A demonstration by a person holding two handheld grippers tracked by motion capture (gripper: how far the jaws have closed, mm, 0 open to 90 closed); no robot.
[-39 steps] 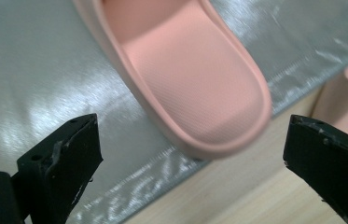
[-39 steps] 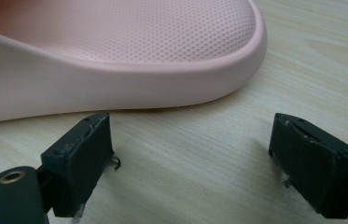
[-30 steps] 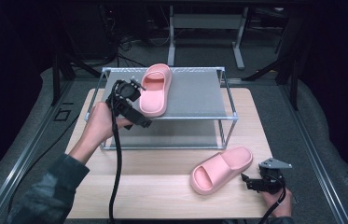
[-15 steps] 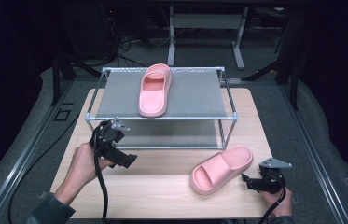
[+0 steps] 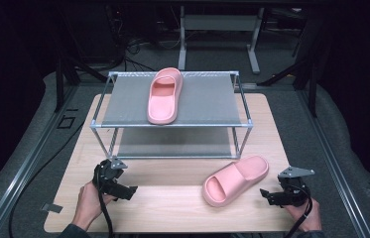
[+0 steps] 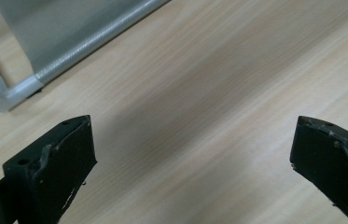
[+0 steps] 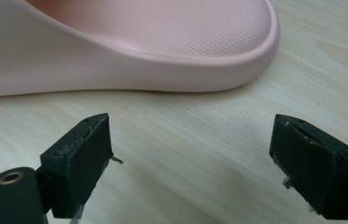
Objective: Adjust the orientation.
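Observation:
One pink slipper [image 5: 163,95] lies on the top shelf of a metal-framed rack [image 5: 123,106], toe toward the back. A second pink slipper [image 5: 235,179] rests on the wooden table in front of the rack, at the right. My left gripper [image 5: 125,191] sits low over the table's front left, open, with bare wood between its jaws [image 6: 192,154]. My right gripper [image 5: 267,196] is open at the front right, a short way right of the second slipper. In the right gripper view the slipper's heel end [image 7: 162,46] lies just beyond the open jaws, apart from them.
The rack's lower shelf [image 5: 172,144] is a grey sheet; its front left corner [image 6: 8,91] is near my left gripper. The table's front edge [image 5: 172,230] runs just below both hands. Cables trail from each gripper, and dark floor and stands surround the table.
My left gripper has let go of the slipper on the top shelf and pulled back and down to the table's front left. The right gripper has stayed put.

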